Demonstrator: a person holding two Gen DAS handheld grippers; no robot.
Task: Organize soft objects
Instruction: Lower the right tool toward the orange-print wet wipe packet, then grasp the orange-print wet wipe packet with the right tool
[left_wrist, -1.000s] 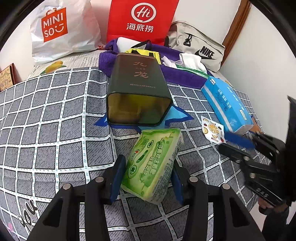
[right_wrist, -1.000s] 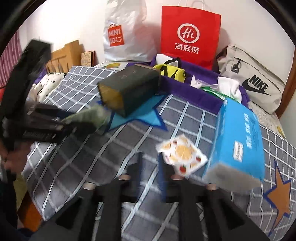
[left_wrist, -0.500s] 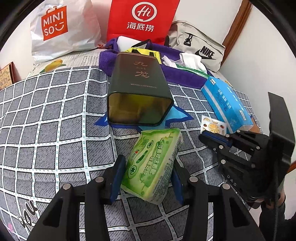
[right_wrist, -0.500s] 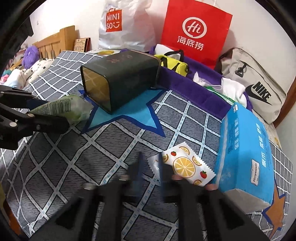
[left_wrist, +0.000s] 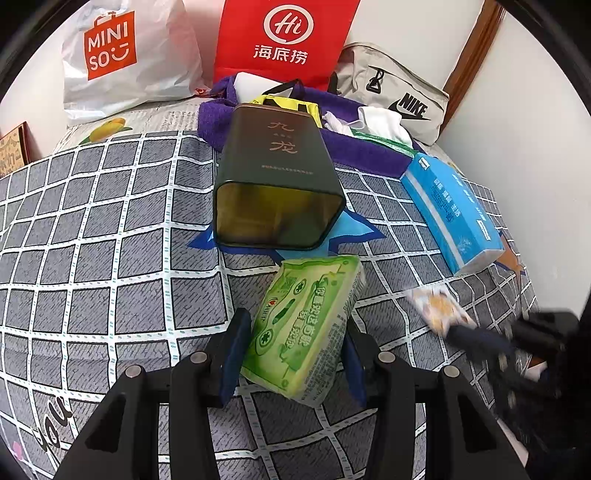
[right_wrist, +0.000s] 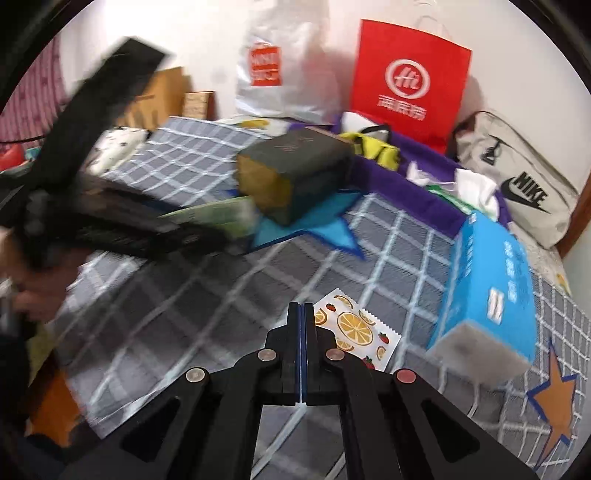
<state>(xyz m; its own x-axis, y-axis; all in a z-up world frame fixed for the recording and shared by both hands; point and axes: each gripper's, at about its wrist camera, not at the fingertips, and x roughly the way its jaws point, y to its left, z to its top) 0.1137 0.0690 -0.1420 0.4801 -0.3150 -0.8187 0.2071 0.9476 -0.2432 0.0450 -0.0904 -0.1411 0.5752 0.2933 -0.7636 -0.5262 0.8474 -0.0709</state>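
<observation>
My left gripper (left_wrist: 291, 350) is shut on a green tissue pack (left_wrist: 306, 325) and holds it just in front of the open mouth of a dark green tin (left_wrist: 277, 184) lying on its side. My right gripper (right_wrist: 302, 317) is shut on the edge of a small white packet printed with orange slices (right_wrist: 354, 332). In the left wrist view the packet (left_wrist: 437, 308) and the right gripper (left_wrist: 458, 328) are blurred at the right. A blue tissue box (left_wrist: 450, 210) lies right of the tin.
The bed (left_wrist: 92, 229) has a grey checked cover. At the back stand a white Miniso bag (left_wrist: 122, 55), a red paper bag (left_wrist: 284, 40) and a grey Nike bag (left_wrist: 395, 99). A purple cloth (left_wrist: 362, 147) holds small items behind the tin.
My right gripper has closed on the orange-print packet and lifted it toward the bed's right front. My left gripper holds the green pack in the same place.
</observation>
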